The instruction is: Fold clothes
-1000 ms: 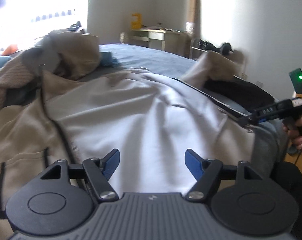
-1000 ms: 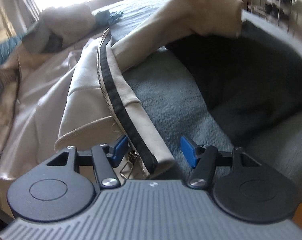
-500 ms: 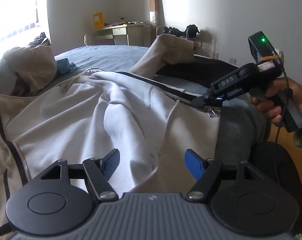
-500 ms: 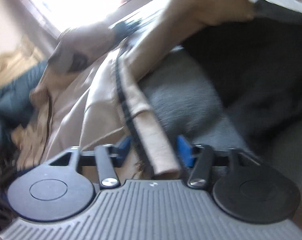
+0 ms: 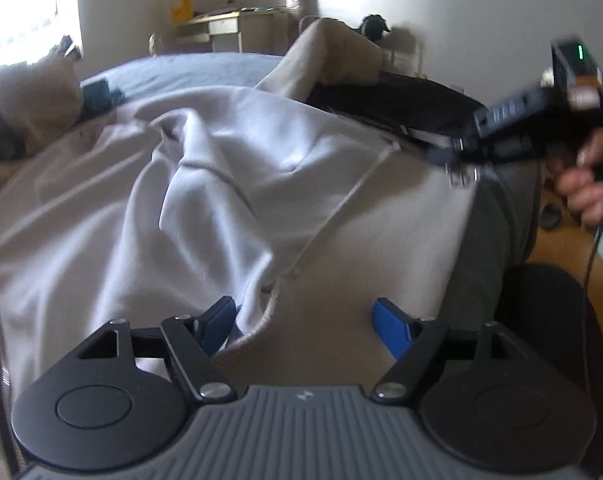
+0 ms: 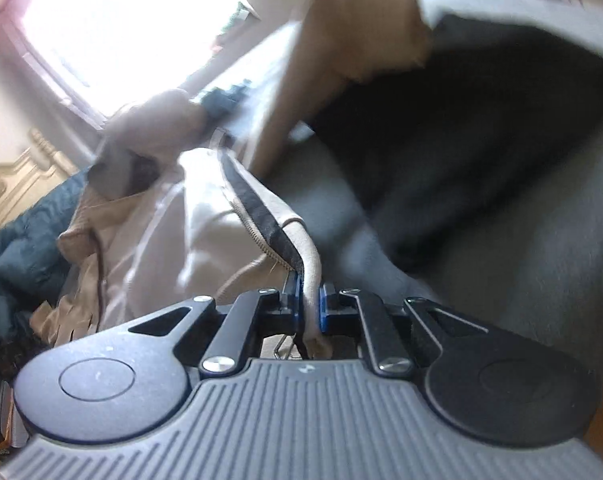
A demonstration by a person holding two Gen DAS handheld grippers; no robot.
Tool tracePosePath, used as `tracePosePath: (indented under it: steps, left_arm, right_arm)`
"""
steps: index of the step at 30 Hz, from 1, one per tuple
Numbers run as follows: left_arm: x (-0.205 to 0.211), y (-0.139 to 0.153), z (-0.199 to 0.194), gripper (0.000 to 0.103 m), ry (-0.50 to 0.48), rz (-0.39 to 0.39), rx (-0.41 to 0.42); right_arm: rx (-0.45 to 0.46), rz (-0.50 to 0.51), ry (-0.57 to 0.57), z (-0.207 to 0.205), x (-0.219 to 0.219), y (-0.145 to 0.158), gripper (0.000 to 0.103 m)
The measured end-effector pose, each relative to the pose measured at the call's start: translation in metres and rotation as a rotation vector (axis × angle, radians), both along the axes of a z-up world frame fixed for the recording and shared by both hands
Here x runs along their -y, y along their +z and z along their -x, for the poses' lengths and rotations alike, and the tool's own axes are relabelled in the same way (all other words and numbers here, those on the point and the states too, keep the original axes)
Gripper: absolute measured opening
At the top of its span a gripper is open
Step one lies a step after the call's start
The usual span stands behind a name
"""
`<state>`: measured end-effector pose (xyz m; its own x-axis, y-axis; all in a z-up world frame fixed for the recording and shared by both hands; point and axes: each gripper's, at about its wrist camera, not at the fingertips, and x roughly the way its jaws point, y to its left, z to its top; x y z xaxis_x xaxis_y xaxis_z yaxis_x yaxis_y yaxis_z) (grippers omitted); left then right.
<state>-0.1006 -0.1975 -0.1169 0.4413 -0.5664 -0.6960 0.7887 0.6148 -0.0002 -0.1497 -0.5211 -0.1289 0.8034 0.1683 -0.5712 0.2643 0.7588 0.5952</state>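
Note:
A pale beige zip hoodie [image 5: 181,200] lies spread on the bed, its drawstring [image 5: 341,208] running across the front. My left gripper [image 5: 301,312] hovers low over the hoodie's near edge; its jaws are opening, cloth lies loosely between them, and the blue pads do not press on it. My right gripper [image 6: 309,292] is shut on the hoodie's zipper edge [image 6: 261,216], pinching the beige hem between the pads. In the left wrist view the right gripper [image 5: 441,156] holds that corner at the right side, with a person's hand [image 5: 585,188] on its handle.
A black garment [image 5: 401,108] and a tan garment [image 5: 333,52] lie beyond the hoodie on the grey-blue bed cover [image 5: 201,68]. A dark teal blanket [image 6: 17,248] is at the left. Wooden floor [image 5: 561,248] shows past the bed's right edge; a desk [image 5: 229,28] stands at the far wall.
My right gripper closed from open onto the hoodie's zipper edge and lifted it slightly. My left gripper swung right and sank closer to the hoodie's near edge.

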Motion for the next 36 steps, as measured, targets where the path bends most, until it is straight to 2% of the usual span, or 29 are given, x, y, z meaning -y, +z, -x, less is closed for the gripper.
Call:
tracePosePath:
  steps: [3,5,6,8,11,16,19,21,23,24,25,29,33,36]
  left_arm:
    - [-0.004,0.002,-0.002,0.079,0.001,0.001,-0.001]
    - [-0.009,0.004,0.002,0.079,0.002,-0.003,0.012]
    - [-0.012,0.005,0.003,0.079,0.002,-0.004,0.018]
    - [-0.016,0.007,0.005,0.079,0.0,-0.007,0.032]
    - [-0.019,0.011,0.014,0.079,0.009,-0.012,0.073]
    - [-0.018,0.02,0.02,0.079,0.038,0.021,0.115]
    - [-0.013,0.02,0.023,0.079,0.034,0.028,0.12]
    - [-0.01,0.019,0.025,0.079,0.025,0.034,0.124]
    - [-0.008,0.015,0.025,0.079,0.014,0.039,0.116]
    - [-0.007,0.013,0.025,0.079,0.009,0.038,0.11]
    - [-0.006,0.01,0.025,0.079,0.005,0.031,0.111]
    - [-0.005,0.0,0.024,0.079,-0.003,0.016,0.108]
    - [-0.011,-0.005,0.018,0.079,0.005,0.052,0.065]
    - [-0.018,-0.004,0.014,0.079,0.036,0.053,0.055]
  right_arm:
    - [0.012,-0.086,-0.027,0.003,0.009,-0.008,0.011]
    - [0.053,-0.121,-0.06,0.015,0.015,0.001,0.024]
    - [0.072,-0.104,-0.085,0.024,0.018,0.006,0.028]
    - [0.104,-0.006,-0.135,0.043,0.017,0.018,0.031]
    - [0.12,0.164,-0.133,0.059,-0.001,0.034,0.032]
    - [0.089,0.582,0.043,0.04,-0.077,0.051,0.032]
    - [0.033,0.765,0.176,0.018,-0.108,0.044,0.031]
    - [-0.053,0.873,0.207,0.003,-0.113,0.031,0.031]
    - [-0.114,0.932,0.198,-0.006,-0.114,0.022,0.031]
    - [-0.122,0.933,0.197,-0.007,-0.111,0.02,0.03]
    - [-0.12,0.923,0.188,-0.007,-0.109,0.023,0.024]
    - [-0.087,0.861,0.147,0.0,-0.104,0.042,0.012]
    - [0.014,0.629,0.139,0.015,-0.096,0.073,0.011]
    - [0.144,0.371,0.176,0.024,-0.087,0.094,0.01]
